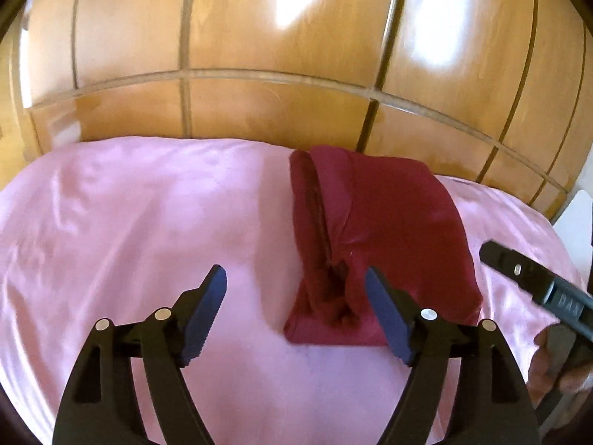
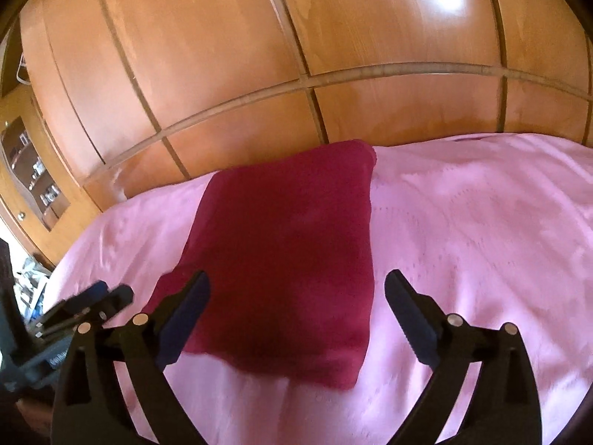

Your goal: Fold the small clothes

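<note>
A dark red garment (image 1: 389, 237) lies folded into a thick rectangle on the pink bedsheet (image 1: 129, 222), with layered edges showing along its left side. My left gripper (image 1: 296, 289) is open and empty, hovering just in front of the garment's near left corner. In the right wrist view the garment (image 2: 289, 259) is a flat rectangle on the pink bedsheet (image 2: 481, 222). My right gripper (image 2: 296, 296) is open and empty above its near edge. The right gripper's finger (image 1: 519, 270) shows at the right of the left wrist view; the left gripper (image 2: 92, 300) shows at the left of the right wrist view.
A glossy wooden wardrobe (image 1: 278, 55) stands right behind the bed's far edge. In the right wrist view, shelves with small items (image 2: 33, 178) are at the far left, with clutter on the floor (image 2: 29, 282) below them.
</note>
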Motion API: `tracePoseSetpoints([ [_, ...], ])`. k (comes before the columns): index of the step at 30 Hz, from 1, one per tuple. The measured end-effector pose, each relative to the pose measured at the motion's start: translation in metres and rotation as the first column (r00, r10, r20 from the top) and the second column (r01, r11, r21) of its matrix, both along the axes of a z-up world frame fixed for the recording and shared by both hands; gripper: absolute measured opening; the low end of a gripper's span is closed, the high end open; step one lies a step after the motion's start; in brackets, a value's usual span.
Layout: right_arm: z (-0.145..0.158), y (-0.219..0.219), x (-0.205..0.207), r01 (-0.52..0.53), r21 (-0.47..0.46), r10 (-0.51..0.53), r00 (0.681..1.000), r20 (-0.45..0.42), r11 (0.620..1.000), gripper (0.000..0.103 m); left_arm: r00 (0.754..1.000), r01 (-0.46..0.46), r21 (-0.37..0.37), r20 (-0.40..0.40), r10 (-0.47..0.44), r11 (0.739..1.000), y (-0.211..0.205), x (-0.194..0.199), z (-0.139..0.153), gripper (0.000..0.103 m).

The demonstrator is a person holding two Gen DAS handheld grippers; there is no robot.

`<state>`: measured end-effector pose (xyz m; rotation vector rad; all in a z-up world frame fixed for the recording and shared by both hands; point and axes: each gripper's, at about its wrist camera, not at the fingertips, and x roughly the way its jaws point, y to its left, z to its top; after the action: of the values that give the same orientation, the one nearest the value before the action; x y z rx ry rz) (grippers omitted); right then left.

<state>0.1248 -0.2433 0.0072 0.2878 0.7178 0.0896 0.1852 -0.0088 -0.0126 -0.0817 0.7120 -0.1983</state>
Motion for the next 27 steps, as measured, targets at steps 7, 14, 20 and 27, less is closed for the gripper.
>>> tracePoseSetpoints([
  [7, -0.001, 0.024, -0.034, 0.016, -0.079, -0.015, 1.0, 0.014, 0.997, 0.1, 0.998, -0.053, 0.028, 0.042, 0.052, 0.998, 0.01, -0.034, 0.007, 0.084],
  [14, 0.0, 0.038, -0.062, 0.064, -0.155, -0.061, 0.998, 0.019, 0.986, 0.1, 0.992, -0.097, 0.044, 0.079, 0.093, 0.994, 0.013, -0.067, 0.008, 0.099],
  [20, 0.007, 0.044, -0.082, 0.094, -0.208, -0.084, 0.995, 0.056, 0.974, 0.1, 0.993, -0.104, 0.059, 0.066, 0.1, 0.993, 0.012, -0.086, 0.004, 0.099],
  [27, 0.014, 0.041, -0.098, 0.136, -0.207, -0.121, 0.989, 0.083, 0.969, 0.1, 0.988, -0.118, 0.08, 0.109, 0.109, 0.99, 0.009, -0.109, 0.005, 0.099],
])
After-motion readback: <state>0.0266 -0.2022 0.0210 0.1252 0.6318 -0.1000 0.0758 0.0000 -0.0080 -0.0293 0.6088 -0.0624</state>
